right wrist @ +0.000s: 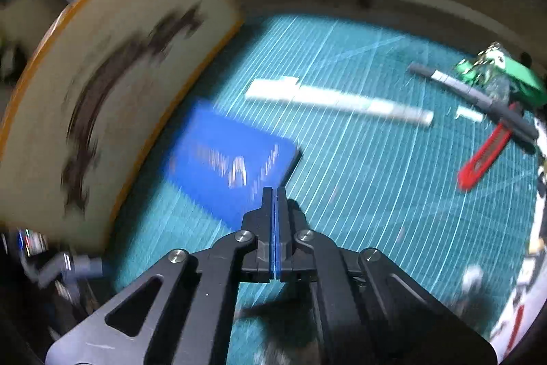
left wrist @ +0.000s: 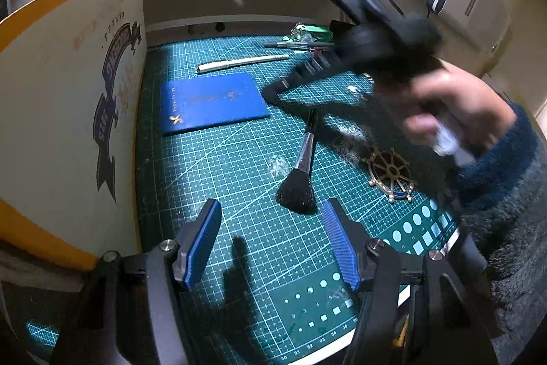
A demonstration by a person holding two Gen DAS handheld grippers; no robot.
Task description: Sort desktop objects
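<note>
Blue booklet (left wrist: 213,103) lies flat on the green cutting mat (left wrist: 239,159) covering the worktop, just beside an upright cream board (left wrist: 68,98) with an orange edge. Beyond it we see a white pen (left wrist: 242,62); nearer us lies a black-bristled brush (left wrist: 301,173), and to its right a brass ship's-wheel ornament (left wrist: 391,173). At the far right of the mat sit a red knife-like tool (right wrist: 485,156), a grey pen (right wrist: 471,94) and a green key fob (right wrist: 499,74), close together.

Our right gripper (right wrist: 274,194) has its pads pressed together with nothing between them; its tips hover at the booklet's near corner. Our left gripper (left wrist: 270,235) stands open and empty above the mat, near the brush.

We judge that the sorting is at an approach step, with no object yet picked. Taking the booklet next would call for parting the right gripper's jaws and catching a thin, flat edge.

Motion blur smears the right wrist view, so the booklet's print is unreadable. In the left wrist view the hand (left wrist: 454,112) holding the right gripper is blurred and covers part of the mat.
</note>
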